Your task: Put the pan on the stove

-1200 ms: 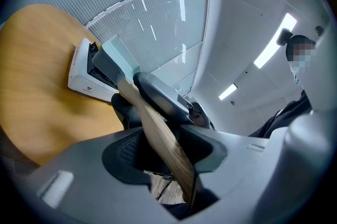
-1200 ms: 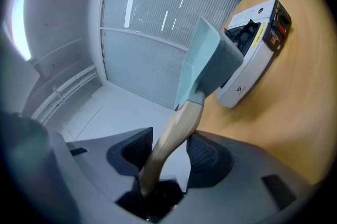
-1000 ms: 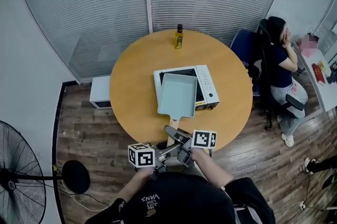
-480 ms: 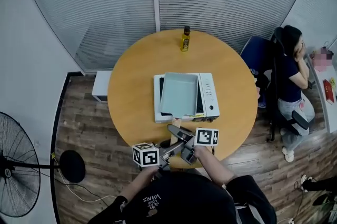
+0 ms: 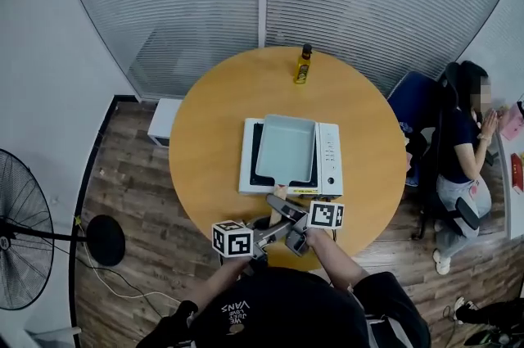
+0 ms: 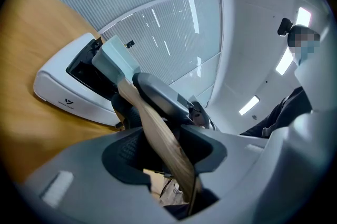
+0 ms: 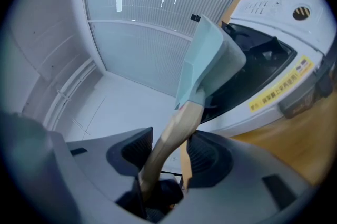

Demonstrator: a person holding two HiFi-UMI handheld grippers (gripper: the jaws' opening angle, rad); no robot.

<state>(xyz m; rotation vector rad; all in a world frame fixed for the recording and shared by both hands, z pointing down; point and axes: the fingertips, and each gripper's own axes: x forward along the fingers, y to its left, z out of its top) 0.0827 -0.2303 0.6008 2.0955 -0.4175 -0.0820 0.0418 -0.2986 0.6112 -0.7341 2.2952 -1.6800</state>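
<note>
A pale teal rectangular pan (image 5: 286, 148) lies over the black top of the white stove (image 5: 330, 162) in the middle of the round wooden table (image 5: 205, 133). Its wooden handle (image 5: 280, 193) points toward me at the table's near edge. Both grippers are shut on that handle: the left gripper (image 5: 277, 228) comes in from the left and the right gripper (image 5: 282, 211) from the right. In the left gripper view the handle (image 6: 158, 133) runs between the jaws of the left gripper (image 6: 163, 149) up to the pan (image 6: 116, 59). The right gripper (image 7: 168, 152) clamps the handle (image 7: 176, 125) below the pan (image 7: 208, 59). Whether the pan's base touches the stove I cannot tell.
A yellow oil bottle (image 5: 303, 64) stands at the table's far edge. A person sits on a chair (image 5: 417, 105) to the right. A black fan (image 5: 20, 240) stands on the floor at the left, and a white box (image 5: 164, 121) lies beyond the table.
The pan has moved farther over the stove and turned square with it; earlier it sat skewed with its near end overhanging. Both grippers stayed on the handle. The head view has shifted.
</note>
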